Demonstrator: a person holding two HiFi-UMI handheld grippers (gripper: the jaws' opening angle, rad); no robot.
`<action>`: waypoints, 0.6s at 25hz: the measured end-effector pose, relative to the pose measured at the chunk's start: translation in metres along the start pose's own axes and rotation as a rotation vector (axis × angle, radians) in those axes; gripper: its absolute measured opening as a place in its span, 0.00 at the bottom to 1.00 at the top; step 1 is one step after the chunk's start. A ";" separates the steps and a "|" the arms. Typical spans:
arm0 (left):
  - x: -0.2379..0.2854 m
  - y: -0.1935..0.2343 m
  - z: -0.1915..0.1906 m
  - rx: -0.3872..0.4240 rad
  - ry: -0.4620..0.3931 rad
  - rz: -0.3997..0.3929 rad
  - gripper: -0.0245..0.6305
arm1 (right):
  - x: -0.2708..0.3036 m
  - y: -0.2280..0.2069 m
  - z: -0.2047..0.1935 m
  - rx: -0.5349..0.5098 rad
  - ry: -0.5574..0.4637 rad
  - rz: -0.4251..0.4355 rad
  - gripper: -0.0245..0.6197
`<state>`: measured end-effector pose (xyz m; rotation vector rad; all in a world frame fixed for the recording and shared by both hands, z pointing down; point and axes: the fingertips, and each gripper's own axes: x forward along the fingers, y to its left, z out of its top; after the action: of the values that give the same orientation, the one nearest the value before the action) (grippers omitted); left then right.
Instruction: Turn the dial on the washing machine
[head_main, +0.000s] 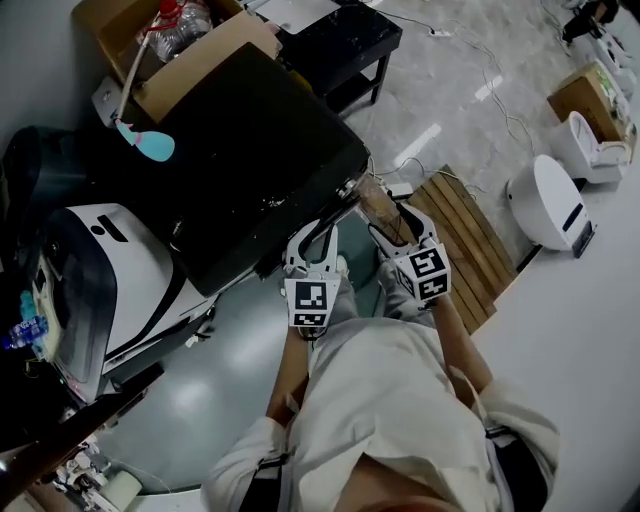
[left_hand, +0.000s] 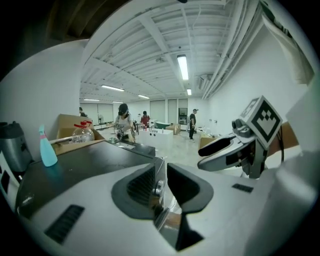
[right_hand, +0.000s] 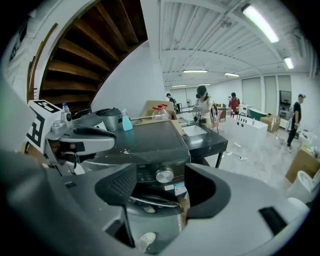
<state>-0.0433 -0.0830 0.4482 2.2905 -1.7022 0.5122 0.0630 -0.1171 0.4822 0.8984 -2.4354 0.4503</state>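
The washing machine (head_main: 250, 150) has a black top and stands in front of me. Its silver dial (right_hand: 164, 175) sits on the front control panel and shows in the gap between my right gripper's (right_hand: 160, 192) jaws, still some way beyond them. That gripper (head_main: 392, 212) is open and empty. In the left gripper view the dial (left_hand: 158, 187) appears side-on at the machine's front corner. My left gripper (left_hand: 162, 192) is also open with nothing between its pads. Both grippers hang side by side at the machine's front edge, the left gripper (head_main: 322, 235) slightly nearer the machine's side.
On the machine's top lie a blue spray bottle (head_main: 145, 140) and a cardboard box (head_main: 170, 50) of bottles. A black bench (head_main: 340, 45) stands behind, a wooden pallet (head_main: 465, 235) to the right, a white appliance (head_main: 100, 290) to the left. Several people stand far off.
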 end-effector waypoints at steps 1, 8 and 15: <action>0.002 -0.001 -0.003 -0.009 0.007 0.017 0.16 | 0.003 -0.002 -0.003 -0.005 0.008 0.016 0.50; 0.014 -0.005 -0.027 -0.083 0.053 0.131 0.16 | 0.028 -0.009 -0.019 -0.064 0.057 0.113 0.50; 0.024 -0.009 -0.053 -0.142 0.092 0.199 0.16 | 0.057 -0.007 -0.028 -0.133 0.082 0.187 0.50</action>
<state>-0.0359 -0.0803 0.5061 1.9819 -1.8679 0.5094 0.0401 -0.1380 0.5382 0.5894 -2.4514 0.3780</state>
